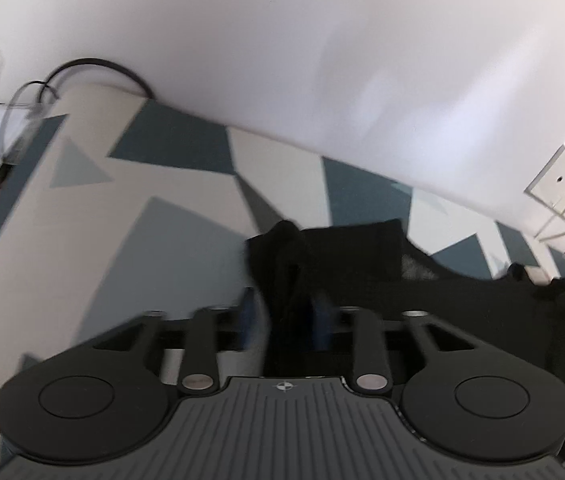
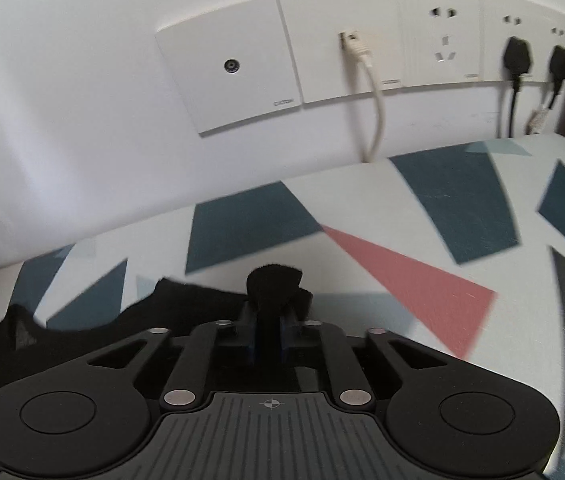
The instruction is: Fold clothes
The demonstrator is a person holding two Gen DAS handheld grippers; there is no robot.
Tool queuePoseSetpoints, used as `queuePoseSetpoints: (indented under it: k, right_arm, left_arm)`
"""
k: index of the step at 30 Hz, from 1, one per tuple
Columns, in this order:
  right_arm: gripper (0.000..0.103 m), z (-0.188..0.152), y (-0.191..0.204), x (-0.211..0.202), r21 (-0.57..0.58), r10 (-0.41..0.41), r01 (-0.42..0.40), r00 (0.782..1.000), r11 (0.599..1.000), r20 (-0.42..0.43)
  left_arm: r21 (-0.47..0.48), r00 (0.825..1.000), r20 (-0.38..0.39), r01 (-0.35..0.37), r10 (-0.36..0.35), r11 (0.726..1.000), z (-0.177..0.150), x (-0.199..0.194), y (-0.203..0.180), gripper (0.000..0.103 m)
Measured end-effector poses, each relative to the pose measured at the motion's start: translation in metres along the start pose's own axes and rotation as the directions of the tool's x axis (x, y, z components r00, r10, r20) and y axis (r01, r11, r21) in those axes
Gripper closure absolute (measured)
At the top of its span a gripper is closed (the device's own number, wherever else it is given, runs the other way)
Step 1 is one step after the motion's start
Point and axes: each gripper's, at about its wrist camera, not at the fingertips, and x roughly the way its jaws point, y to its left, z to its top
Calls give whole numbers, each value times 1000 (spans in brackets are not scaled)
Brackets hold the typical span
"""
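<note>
On the triangle-print tablecloth (image 2: 422, 280) below the wall sockets (image 2: 442, 44), the black garment (image 1: 362, 264) is pinched by left gripper (image 1: 286, 316) & right gripper (image 2: 268, 330) (thin bunched grips), so any uneven pull prob slips an edge, skewing the fold.

left wrist — looks down-forward over its tool (image 1: 286, 316), close to patterned bench (image 1: 170, 240) | right wrist — same tilt, nearer wall sockets (image 2: 438, 44) | shared: black garment (image 2: 82, 320), bench, wall
</note>
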Motion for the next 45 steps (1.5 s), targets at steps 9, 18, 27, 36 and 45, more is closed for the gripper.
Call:
queuePoseSetpoints:
  k: [9,18,27,36,45]
  right_arm:
    - [56,-81,-35,-81,117,17,-25,997,993,75]
    - [68,-128,-4,-80,45,-105,102,992,994,65]
    - [101,-144,-13,-112,9,-288,288,957,957,43]
    - [73,-152,-29,-138,125,-290,283,956,951,39]
    - [71,-138,6,-110,-136,-241,244,970,960,36]
  left_arm:
    - [115,998,-33,54,-51,992,-55,-62,-9,43]
    - [142,998,-13,-60,63,988,-96,-69,-24,52]
    - [176,995,0,-99,101,979,-96,-69,-25,59]
    - [134,997,-23,-70,73,989,-88,-70,-20,59]
    - [280,991,22,-133,133,951,-87,-54,-39,55]
